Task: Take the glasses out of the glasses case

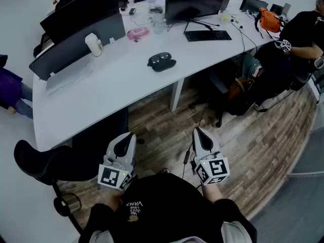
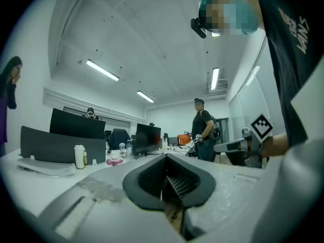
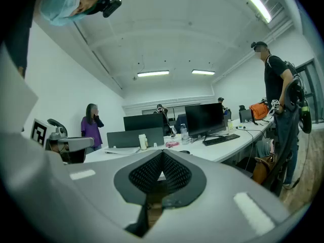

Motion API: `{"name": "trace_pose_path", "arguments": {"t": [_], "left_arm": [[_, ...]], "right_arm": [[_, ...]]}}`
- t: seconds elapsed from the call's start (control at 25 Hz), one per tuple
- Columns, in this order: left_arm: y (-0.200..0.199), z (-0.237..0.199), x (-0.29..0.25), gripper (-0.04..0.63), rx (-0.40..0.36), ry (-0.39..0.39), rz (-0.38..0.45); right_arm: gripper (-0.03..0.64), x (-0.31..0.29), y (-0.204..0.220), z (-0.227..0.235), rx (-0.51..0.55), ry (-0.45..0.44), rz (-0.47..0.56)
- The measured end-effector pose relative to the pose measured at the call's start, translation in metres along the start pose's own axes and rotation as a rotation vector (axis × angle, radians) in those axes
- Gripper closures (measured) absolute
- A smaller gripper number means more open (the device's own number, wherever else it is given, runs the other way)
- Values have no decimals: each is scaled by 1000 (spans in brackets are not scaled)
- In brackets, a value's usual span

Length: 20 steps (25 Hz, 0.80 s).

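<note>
The dark glasses case (image 1: 162, 61) lies closed on the white table (image 1: 116, 85), well ahead of both grippers. In the right gripper view it is a small dark shape (image 3: 185, 152) just past the jaws. No glasses are visible. My left gripper (image 1: 126, 137) and right gripper (image 1: 199, 132) are held close to my body over the wooden floor, side by side, short of the table's front edge. Both point toward the table, with jaws together and nothing between them. The left gripper (image 2: 163, 186) and the right gripper (image 3: 161, 175) look level along the tabletop.
On the table stand dark monitors (image 1: 195, 4), a keyboard (image 1: 208, 35), a white bottle (image 1: 93, 44) and a pink item (image 1: 137, 33). A black chair (image 1: 40, 161) sits at my left. A person (image 1: 298, 39) sits at the right end, near an orange bag (image 1: 268, 20).
</note>
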<state>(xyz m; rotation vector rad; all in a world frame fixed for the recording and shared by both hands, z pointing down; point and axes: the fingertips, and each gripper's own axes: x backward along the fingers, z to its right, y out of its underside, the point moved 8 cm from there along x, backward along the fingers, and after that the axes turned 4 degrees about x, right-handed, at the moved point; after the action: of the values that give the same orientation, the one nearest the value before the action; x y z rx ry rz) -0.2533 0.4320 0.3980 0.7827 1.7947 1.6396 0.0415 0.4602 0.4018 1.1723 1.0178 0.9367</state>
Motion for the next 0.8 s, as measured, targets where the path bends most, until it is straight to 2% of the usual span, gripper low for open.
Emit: {"name": "trace_pose_path", "arguments": {"t": [0.32, 0.56, 0.8], "left_arm": [[1, 9, -3, 594, -5, -22, 2], [5, -4, -24, 594, 25, -25, 12], [13, -34, -60, 594, 47, 10, 8]], "right_arm": [[617, 2, 2, 10, -10, -64, 6], [615, -12, 4, 19, -19, -50, 1], [615, -52, 2, 29, -8, -29, -5]]}}
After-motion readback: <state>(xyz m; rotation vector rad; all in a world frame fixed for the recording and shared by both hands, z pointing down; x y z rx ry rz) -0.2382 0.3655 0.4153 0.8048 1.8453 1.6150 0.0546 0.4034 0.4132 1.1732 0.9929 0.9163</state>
